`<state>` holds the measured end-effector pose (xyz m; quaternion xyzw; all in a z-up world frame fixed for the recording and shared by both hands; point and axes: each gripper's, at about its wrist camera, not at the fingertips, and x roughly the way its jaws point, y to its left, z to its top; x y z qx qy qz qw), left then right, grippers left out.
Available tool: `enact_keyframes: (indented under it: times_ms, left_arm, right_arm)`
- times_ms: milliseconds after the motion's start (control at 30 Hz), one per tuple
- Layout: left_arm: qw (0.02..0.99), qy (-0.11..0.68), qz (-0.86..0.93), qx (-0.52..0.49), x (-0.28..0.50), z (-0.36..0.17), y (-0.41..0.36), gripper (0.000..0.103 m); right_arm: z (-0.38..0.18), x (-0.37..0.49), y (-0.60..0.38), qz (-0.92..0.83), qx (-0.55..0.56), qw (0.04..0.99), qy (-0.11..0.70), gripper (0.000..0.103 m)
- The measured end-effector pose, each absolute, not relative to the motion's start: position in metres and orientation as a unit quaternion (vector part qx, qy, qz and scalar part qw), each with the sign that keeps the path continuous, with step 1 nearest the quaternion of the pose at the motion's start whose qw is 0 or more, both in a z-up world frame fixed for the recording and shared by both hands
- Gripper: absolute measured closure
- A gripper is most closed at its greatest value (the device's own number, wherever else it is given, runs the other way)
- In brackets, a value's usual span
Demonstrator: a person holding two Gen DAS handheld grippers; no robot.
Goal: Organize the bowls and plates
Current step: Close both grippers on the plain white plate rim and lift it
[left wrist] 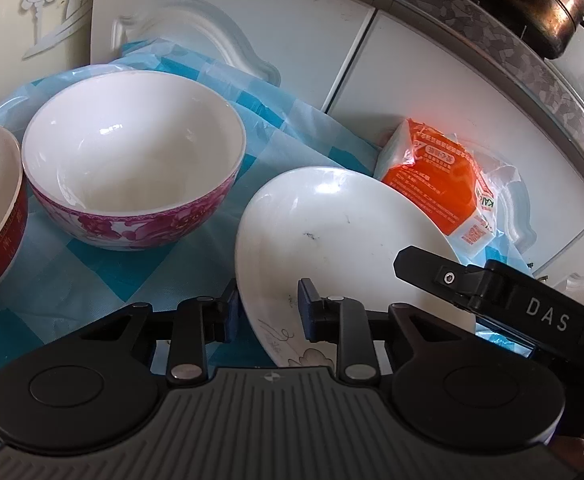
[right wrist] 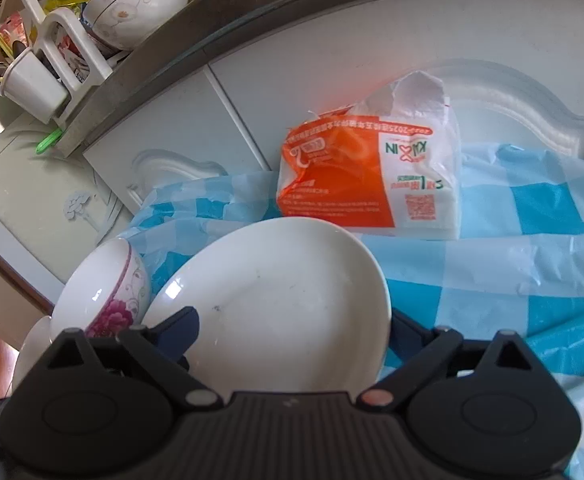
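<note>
Closest to my left lens, the left hand-held gripper (left wrist: 268, 312) stands narrow with the near rim of the white plate (left wrist: 332, 232) between its blue pads (left wrist: 305, 312); I judge them pinching it, though contact on the far side is hidden. My right hand-held gripper (right wrist: 292, 332) is spread wide, one finger on each side of the same plate (right wrist: 276, 304), and I cannot tell whether it presses. The plate sits tilted on the blue checked cloth (right wrist: 532, 248) over the bench, its far edge against the orange packet (left wrist: 432, 184), with the pink floral bowl (left wrist: 132, 160) just beside. To do this well, I should keep the left grip firm, lift slowly and level, and avoid knocking the bowl or dragging the cloth.
</note>
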<state>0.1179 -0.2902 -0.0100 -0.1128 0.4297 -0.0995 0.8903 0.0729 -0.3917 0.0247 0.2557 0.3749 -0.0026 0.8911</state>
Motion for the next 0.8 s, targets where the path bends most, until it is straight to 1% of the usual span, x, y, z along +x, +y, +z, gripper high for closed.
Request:
enact_keyframes:
  times_ms: [167, 367, 800]
  left_arm:
    - [0.891, 0.428, -0.101, -0.112, 0.113, -0.006, -0.29, 0.076]
    - [0.892, 0.424, -0.102, -0.118, 0.105, 0.001, -0.288, 0.076]
    - [0.888, 0.425, -0.108, -0.138, 0.084, 0.013, -0.281, 0.076]
  right_arm:
    - [0.03, 0.063, -0.387, -0.011, 0.229, 0.901, 0.368, 0.014]
    - [0.038, 0.051, -0.38, -0.01, 0.193, 0.914, 0.357, 0.014]
    - [0.046, 0.021, -0.369, -0.018, 0.162, 0.924, 0.347, 0.014]
